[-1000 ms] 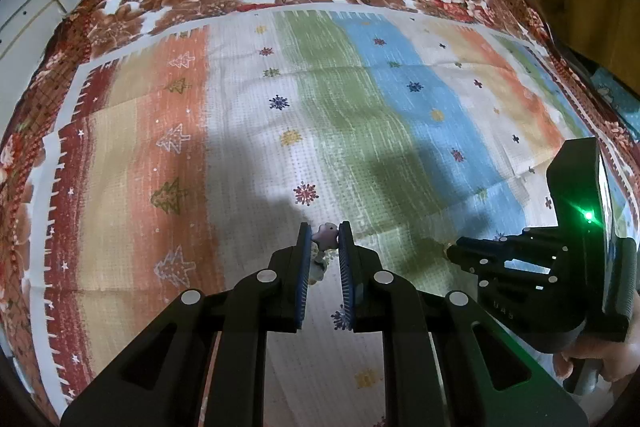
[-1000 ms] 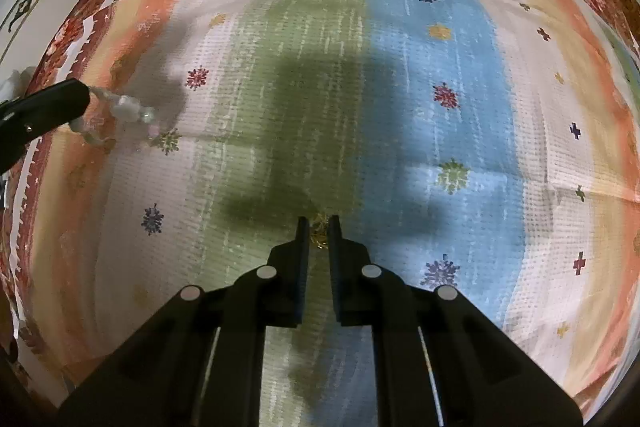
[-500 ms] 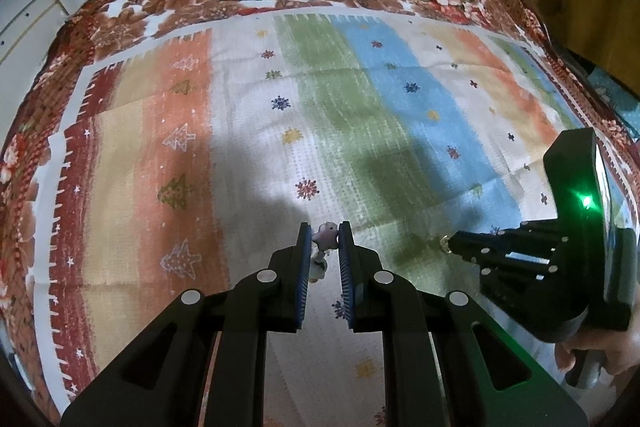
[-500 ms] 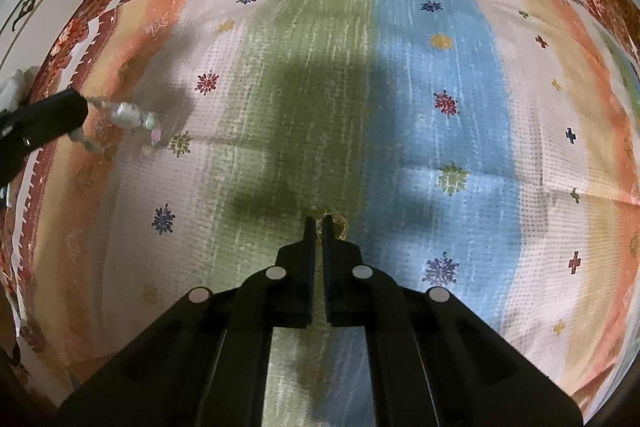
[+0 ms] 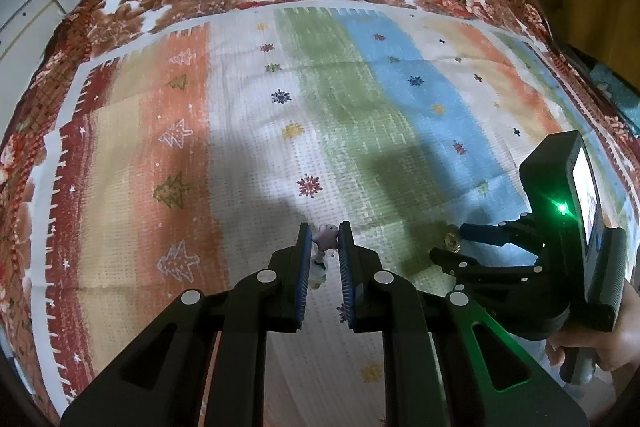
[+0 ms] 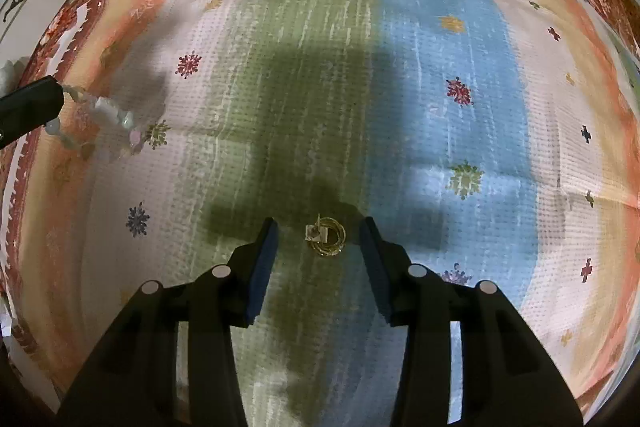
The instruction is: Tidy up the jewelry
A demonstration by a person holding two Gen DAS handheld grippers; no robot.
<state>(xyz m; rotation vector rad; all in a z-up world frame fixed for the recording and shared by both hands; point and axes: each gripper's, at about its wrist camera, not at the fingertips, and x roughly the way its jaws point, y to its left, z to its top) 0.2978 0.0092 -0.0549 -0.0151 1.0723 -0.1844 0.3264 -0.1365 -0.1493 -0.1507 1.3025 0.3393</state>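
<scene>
two grippers over a striped cloth [image 6: 440, 75]. left gripper [image 5: 325, 231]: jaws nearly closed, clamped on a pale bead bracelet [image 5: 325, 235], a pinkish star bead at the fingertips, the strand hanging toward the cloth. right gripper [image 6: 319, 227]: jaws opening, pads clear of a gold ring set [image 6: 329, 235] with a small white tag, lying between them on the green stripe near the cloth's middle. no legible writing.
</scene>
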